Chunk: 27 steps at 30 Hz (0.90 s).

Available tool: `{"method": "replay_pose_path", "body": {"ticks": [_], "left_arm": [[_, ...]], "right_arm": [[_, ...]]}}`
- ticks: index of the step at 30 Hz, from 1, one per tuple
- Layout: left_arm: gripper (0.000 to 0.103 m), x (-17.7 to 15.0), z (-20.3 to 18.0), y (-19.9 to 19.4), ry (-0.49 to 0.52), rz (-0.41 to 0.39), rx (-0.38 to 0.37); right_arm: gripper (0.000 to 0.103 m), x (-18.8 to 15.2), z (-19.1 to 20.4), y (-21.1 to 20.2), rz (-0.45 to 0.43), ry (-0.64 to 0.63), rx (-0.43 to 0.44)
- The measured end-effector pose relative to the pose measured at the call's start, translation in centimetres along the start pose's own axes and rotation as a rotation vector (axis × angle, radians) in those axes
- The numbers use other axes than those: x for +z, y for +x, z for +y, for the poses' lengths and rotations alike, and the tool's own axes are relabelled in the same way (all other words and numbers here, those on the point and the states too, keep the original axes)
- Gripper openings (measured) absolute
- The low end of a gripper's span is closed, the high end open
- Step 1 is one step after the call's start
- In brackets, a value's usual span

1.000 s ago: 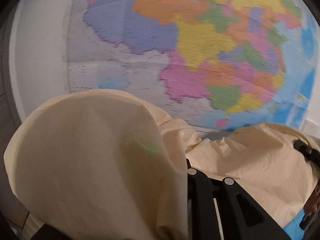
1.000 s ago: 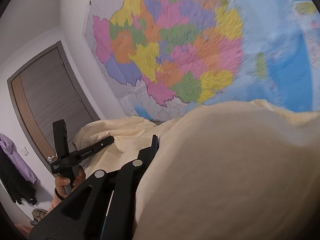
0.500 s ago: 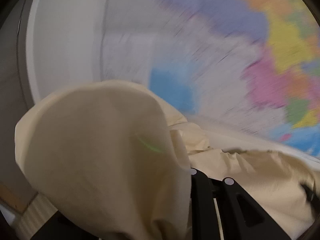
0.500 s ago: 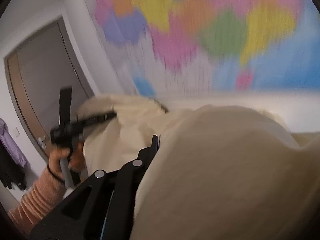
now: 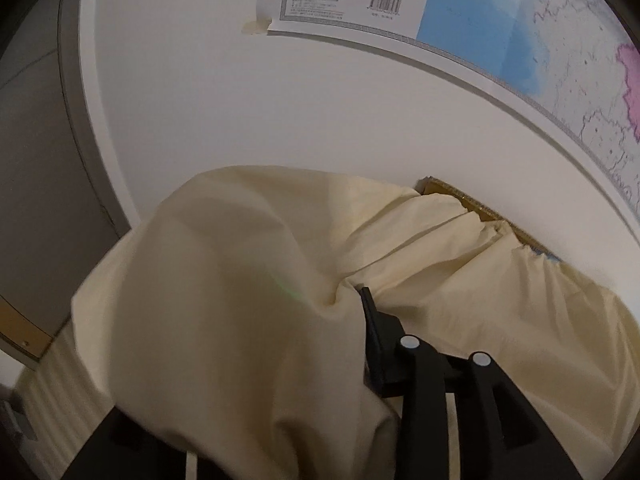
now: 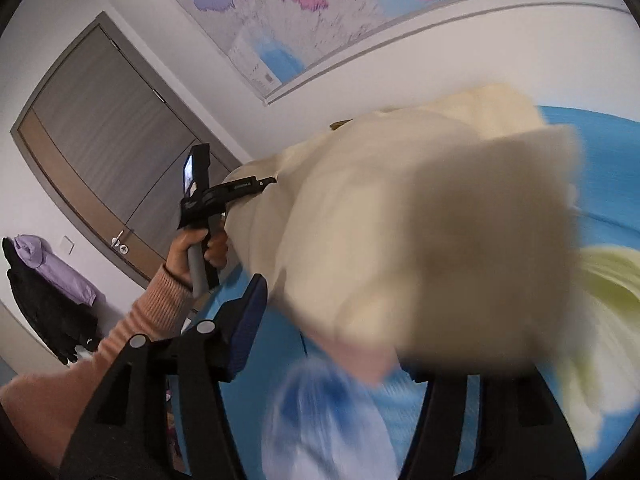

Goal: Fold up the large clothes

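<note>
Currently both grippers are releasing a cream garment [image 5: 248, 320] onto a blue surface [image 6: 600, 184].

Left gripper [image 5: 352, 300]: the jaws are opening. One black finger [image 5: 374, 320] shows; the other is hidden under the cloth, which is draped over the tool and bunched at the fingertip. Whether the pads have let go of the fabric cannot be told.

Right gripper [image 6: 340, 300]: the jaws are opening and stand well apart. A blurred fold of the garment lies between and above them; the blue-padded finger [image 6: 248, 328] on the picture's left is clear of the cloth.

Procedure, as judged: both edges should be released at matching height so that the fold lands square. Each gripper should draw back along its own fingers, not sideways, so that the draped cloth is not dragged out of line. A snag on the hidden left finger is the likely fault.

Surface: the garment's far edge rests on the blue surface against the wall, beside a brown cardboard edge [image 5: 460, 196]. A pale yellow item [image 6: 600, 276] lies near the right gripper.

Room: a wall map [image 5: 520, 32] hangs above; a grey door [image 6: 100, 128] and hung purple and dark clothes [image 6: 52, 280] stand to the picture's left. A hand [image 6: 192, 248] in an orange ribbed sleeve grips the left gripper's handle.
</note>
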<state>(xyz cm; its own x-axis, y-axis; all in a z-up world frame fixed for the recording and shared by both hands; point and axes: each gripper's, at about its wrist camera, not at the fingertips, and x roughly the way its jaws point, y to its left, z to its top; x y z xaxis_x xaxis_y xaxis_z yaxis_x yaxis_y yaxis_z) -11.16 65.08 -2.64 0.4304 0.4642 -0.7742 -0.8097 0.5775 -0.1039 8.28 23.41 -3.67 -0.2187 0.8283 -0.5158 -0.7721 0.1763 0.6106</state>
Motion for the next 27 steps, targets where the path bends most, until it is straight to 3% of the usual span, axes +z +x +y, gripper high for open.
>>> {"method": "replay_pose_path", "body": {"ticks": [4,6,7,11,14,18,21,25,27], "left_arm": [[0.045,-0.7,-0.4,-1.1,0.037,-0.002,0.060],[0.051,-1.6,-0.1,-2.5,0.050,-0.033,0.065],[0.053,-2.1,0.1,-3.4,0.050,-0.048,0.066],[0.055,-4.1,0.7,-7.2,0.030,-0.119,0.047],[0.062,-5.7,-0.1,-9.5,0.044,-0.171,0.002],[0.063,-7.5,-3.0,-11.2,0.139,-0.174,-0.075],[0.063,-8.6,-4.7,-11.7,0.191,-0.167,-0.108],[0.066,-8.7,-6.7,-11.7,0.198,-0.161,-0.160],[0.076,-8.8,-7.3,-12.1,0.197,-0.172,-0.172]], "right_arm": [[0.047,-0.8,0.0,-4.1,-0.039,-0.077,-0.093],[0.030,-0.5,-0.2,-5.7,-0.072,-0.090,-0.128],[0.027,-0.3,-0.4,-6.6,-0.103,-0.088,-0.147],[0.027,0.7,-1.6,-6.3,-0.131,-0.054,-0.200],[0.027,0.5,-2.6,-3.2,-0.048,-0.037,-0.193],[0.020,-1.5,-2.9,0.4,0.107,-0.063,-0.194],[0.021,-1.5,-2.3,0.1,0.114,-0.094,-0.221],[0.026,-0.6,-0.7,-3.0,0.023,-0.134,-0.242],[0.044,-0.1,0.0,-3.9,-0.039,-0.153,-0.258]]}}
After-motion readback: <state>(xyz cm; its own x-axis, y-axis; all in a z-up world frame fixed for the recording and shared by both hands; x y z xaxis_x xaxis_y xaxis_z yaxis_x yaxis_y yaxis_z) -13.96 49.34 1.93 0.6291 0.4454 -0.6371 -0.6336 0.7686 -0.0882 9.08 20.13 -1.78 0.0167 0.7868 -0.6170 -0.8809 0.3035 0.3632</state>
